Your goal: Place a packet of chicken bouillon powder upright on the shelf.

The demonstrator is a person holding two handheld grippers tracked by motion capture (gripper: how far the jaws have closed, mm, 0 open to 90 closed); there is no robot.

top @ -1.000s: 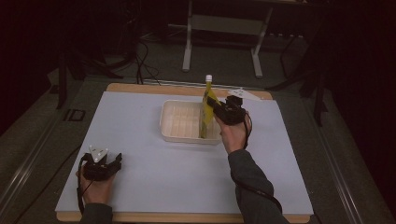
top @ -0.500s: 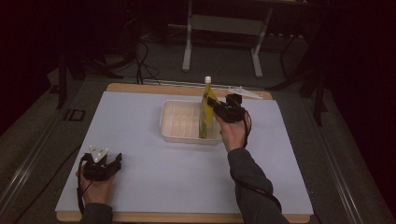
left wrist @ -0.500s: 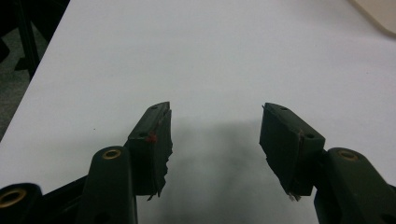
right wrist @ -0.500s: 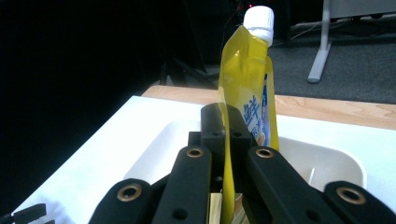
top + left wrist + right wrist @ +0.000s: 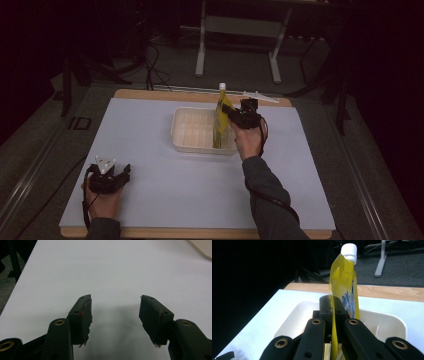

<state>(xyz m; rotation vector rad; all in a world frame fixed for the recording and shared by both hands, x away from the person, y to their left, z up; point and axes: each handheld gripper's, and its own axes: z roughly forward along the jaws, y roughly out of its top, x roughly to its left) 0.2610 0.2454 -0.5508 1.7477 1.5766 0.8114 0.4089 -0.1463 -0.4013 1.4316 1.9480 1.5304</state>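
One yellow pouch (image 5: 343, 293) upright, cap (image 5: 349, 250) upward

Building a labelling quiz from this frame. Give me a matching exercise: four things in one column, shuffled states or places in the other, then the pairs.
Things:
1. yellow pouch
2. white tray
3. left gripper
4. right gripper

States or places:
A. jaws apart over the bare white table cover, nothing between them
B. jaws closed on a thin flat edge
C. held upright, white cap on top, lower end inside the tray
D. sits on the table's far half, right of centre

Pairs: 1-C, 2-D, 3-A, 4-B
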